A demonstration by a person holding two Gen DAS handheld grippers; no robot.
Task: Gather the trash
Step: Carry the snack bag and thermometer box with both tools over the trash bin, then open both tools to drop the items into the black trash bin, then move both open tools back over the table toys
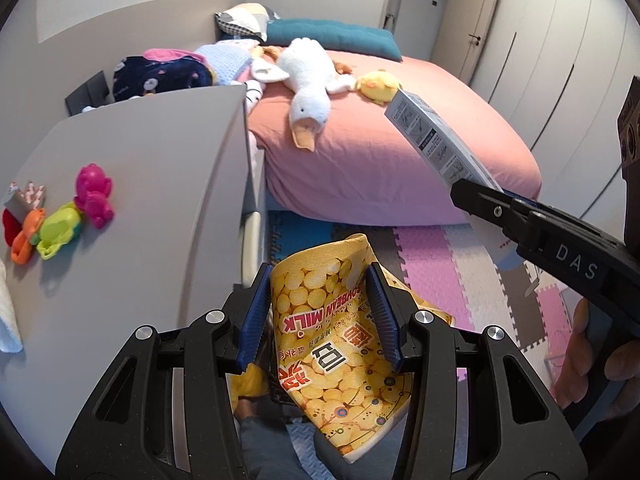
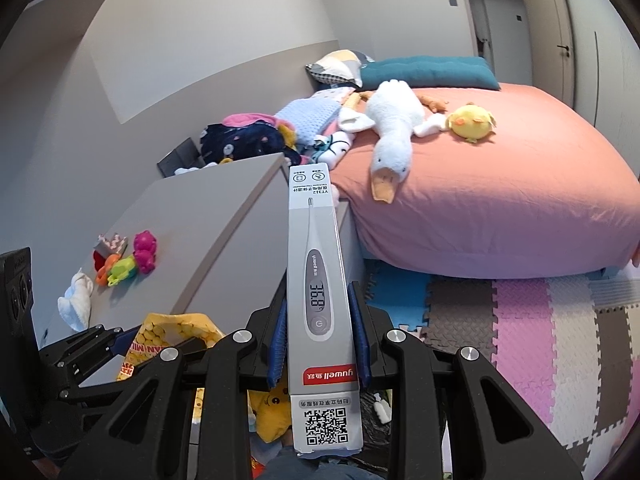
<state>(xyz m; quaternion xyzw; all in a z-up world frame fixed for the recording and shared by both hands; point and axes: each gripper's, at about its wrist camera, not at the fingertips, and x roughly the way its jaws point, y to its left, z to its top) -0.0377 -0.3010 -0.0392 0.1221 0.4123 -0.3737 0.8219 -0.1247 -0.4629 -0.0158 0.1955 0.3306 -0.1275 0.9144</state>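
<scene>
— While the left gripper (image 1: 320,312) is up, what sits between its pads?

— A yellow carton (image 1: 336,332), soybean milk by the print. Both blue pads press its sides, so that tool is clamped on it. The carton tilts, its open mouth pointing ahead and away from the camera, its base back toward the handle.

— And the right gripper (image 2: 318,336)?

— Closed on a box (image 2: 318,280), long and grey, with a thermometer pictured on its face. The box runs forward between the fingers and sticks out well past the tips; its QR end hangs back under the jaws.

— Where do the two stand to each other?

— From the left camera, the right one is off to the right and ahead, box angled up to the left. From the right camera, the left one is low at the left.

— What lies beyond them?

— A grey cabinet (image 1: 152,168) left of the left tool, with small toys (image 1: 60,220) on top. A pink bed (image 2: 500,184) ahead, carrying a plush goose (image 2: 392,132). Foam mats (image 2: 540,332) below.
</scene>
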